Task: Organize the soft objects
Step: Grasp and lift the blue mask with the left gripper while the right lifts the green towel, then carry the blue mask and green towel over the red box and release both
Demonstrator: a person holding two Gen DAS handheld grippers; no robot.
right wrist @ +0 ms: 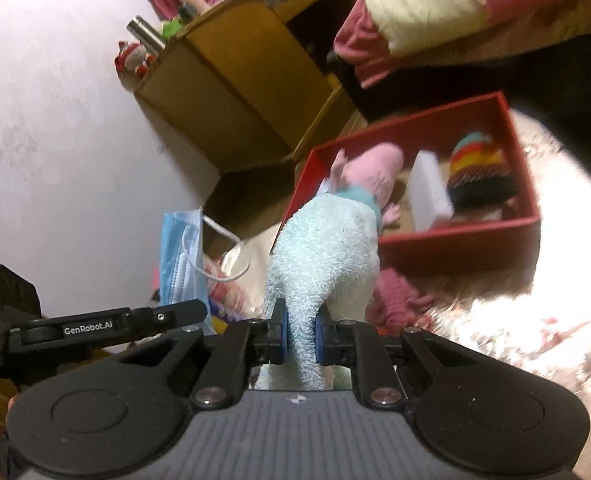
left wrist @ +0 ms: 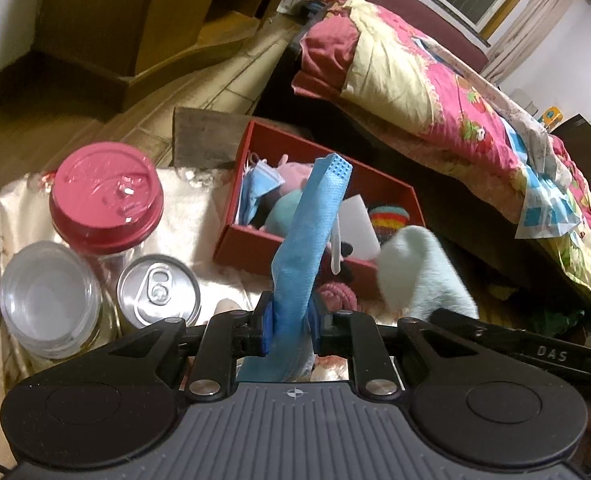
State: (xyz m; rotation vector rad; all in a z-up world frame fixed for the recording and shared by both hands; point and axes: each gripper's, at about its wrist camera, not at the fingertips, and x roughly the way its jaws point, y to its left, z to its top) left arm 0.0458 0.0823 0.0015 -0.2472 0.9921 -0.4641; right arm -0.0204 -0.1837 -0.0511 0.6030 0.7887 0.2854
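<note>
My left gripper [left wrist: 291, 332] is shut on a blue face mask [left wrist: 309, 240] that stands up in front of the red box [left wrist: 255, 240]. The mask also shows in the right wrist view [right wrist: 181, 256]. My right gripper [right wrist: 300, 338] is shut on a pale mint fluffy cloth [right wrist: 323, 256], held near the red box [right wrist: 455, 244]; it also shows in the left wrist view [left wrist: 419, 272]. In the box lie another blue mask [left wrist: 257, 188], a pink plush toy [right wrist: 369, 172], a white sponge block [right wrist: 429, 192] and a rainbow knitted ball [right wrist: 479, 172].
A jar with a pink lid [left wrist: 105, 196], a clear cup [left wrist: 47, 296] and a drink can [left wrist: 159, 292] stand at the left on a pale furry mat [left wrist: 195, 216]. A pink knitted piece [left wrist: 335, 296] lies near the box. A bed with a pink quilt [left wrist: 435, 88] is right; a wooden cabinet [right wrist: 235, 80] behind.
</note>
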